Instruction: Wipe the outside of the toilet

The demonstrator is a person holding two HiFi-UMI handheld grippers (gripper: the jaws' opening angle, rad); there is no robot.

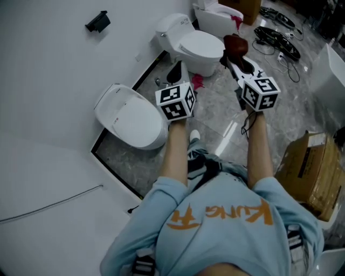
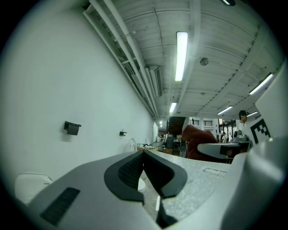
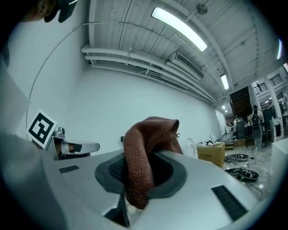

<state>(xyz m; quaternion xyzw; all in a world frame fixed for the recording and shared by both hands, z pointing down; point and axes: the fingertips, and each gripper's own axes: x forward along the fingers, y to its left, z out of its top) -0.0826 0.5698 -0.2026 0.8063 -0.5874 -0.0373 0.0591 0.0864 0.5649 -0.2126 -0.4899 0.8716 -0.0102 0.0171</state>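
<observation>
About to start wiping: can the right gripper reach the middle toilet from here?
Probably yes. The right gripper, shut on the brown cloth, is raised in open air; nothing stands between it and the middle toilet below.

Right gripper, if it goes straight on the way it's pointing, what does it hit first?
Most likely the white wall: in the right gripper view nothing else stands past the brown cloth held in the fingers of the right gripper. Depth is unclear.

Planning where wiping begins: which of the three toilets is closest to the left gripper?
The toilet lowest in the head view, just beside the left gripper; the middle toilet and far toilet stand further along the wall.
</observation>
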